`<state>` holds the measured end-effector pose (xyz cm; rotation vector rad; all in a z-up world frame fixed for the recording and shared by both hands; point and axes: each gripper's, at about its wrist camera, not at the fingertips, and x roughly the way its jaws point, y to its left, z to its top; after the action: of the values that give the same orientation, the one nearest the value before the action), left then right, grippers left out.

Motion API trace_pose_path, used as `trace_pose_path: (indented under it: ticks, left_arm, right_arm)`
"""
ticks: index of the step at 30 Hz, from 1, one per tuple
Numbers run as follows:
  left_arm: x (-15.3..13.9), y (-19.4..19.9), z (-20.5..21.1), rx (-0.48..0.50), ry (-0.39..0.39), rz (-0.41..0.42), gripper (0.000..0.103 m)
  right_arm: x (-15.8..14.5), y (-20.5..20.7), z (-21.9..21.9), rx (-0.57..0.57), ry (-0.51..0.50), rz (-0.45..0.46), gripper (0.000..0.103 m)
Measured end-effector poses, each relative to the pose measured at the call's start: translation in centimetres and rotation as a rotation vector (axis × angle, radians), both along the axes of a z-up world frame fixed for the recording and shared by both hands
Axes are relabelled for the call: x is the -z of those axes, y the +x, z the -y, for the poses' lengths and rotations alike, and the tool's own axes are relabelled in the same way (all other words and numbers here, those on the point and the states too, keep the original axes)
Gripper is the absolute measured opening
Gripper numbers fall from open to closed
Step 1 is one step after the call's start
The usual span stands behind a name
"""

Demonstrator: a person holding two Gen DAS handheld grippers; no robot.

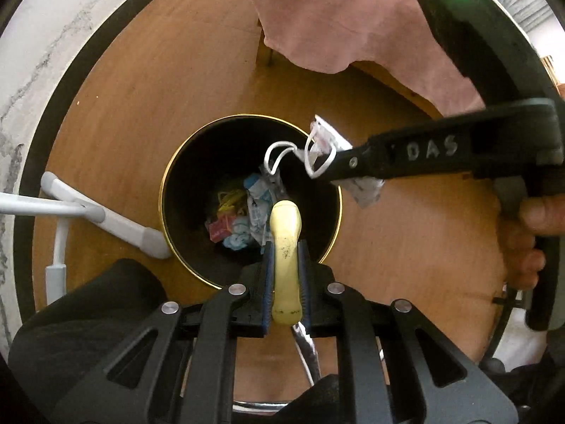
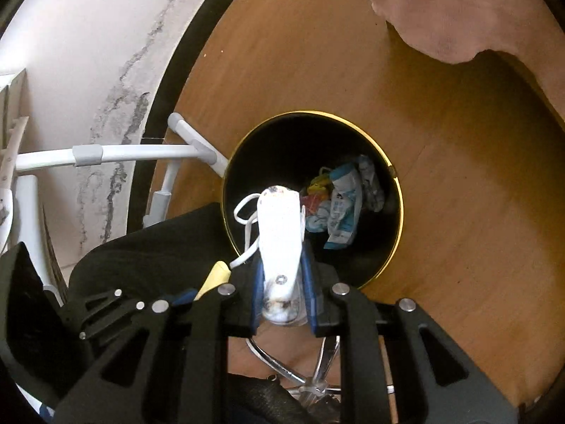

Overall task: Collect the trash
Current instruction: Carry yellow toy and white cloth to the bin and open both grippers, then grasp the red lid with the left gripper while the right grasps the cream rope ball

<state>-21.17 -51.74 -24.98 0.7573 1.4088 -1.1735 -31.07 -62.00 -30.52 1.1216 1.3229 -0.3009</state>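
Note:
A black bin with a gold rim (image 1: 166, 190) stands on the wooden floor and holds several pieces of trash (image 1: 243, 219); it also shows in the right wrist view (image 2: 400, 212). My left gripper (image 1: 285, 247) is shut on a yellow banana peel (image 1: 285, 233), held over the bin's near edge. My right gripper (image 2: 280, 247) is shut on a white face mask (image 2: 280, 226) with ear loops, above the bin. The right gripper (image 1: 339, 166) reaches in from the right in the left wrist view, the mask (image 1: 323, 137) hanging from it over the bin's far rim.
A white metal rack leg (image 1: 116, 222) touches the bin's left side. A pink cloth (image 1: 339, 17) hangs above at the top. A black seat (image 1: 88, 311) lies at lower left, and a chrome chair base (image 2: 310, 381) is below. A white marble wall (image 2: 88, 53) is at left.

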Motion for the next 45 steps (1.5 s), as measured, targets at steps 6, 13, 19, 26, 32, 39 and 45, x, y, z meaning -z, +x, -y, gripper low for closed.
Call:
trace_pose_path:
  ticks: [6,13,19,26,32,39,45]
  left_arm:
    - [0.3,-0.4,-0.4,-0.017,-0.007,-0.023,0.029]
    - [-1.0,-1.6,-0.6,0.009,-0.063,0.043,0.092]
    - [-6.9,-5.0,-1.7,0.139,-0.207,0.145,0.093]
    - [-23.1,-1.9,-8.7,0.013,-0.568,0.363,0.096]
    - [-29.2,9.5,-21.1,-0.477,-0.500,0.623,0.096]
    - [-26.5,19.8,-33.3,-0.954,-0.265,0.657,0.096]
    - [-23.8,22.0,-33.5,-0.925,-0.212,0.596,0.096]
  right_arm:
    - [0.6,-0.2,0.2,0.032,0.025,-0.010,0.048]
    - [-0.5,-0.4,1.1,0.082,-0.014,0.001,0.079]
    - [-6.2,-1.1,2.9,0.092,-0.337,-0.091,0.083]
    - [-20.2,-4.2,2.6,0.280,-1.031,-0.119,0.096]
    - [-28.4,-2.3,-2.7,0.345,-1.106,0.186,0.096]
    - [-32.1,5.2,-11.3,0.089,-1.141,0.352,0.096]
    - [-35.0,10.2,-16.3,0.001,-1.110,0.458,0.096]
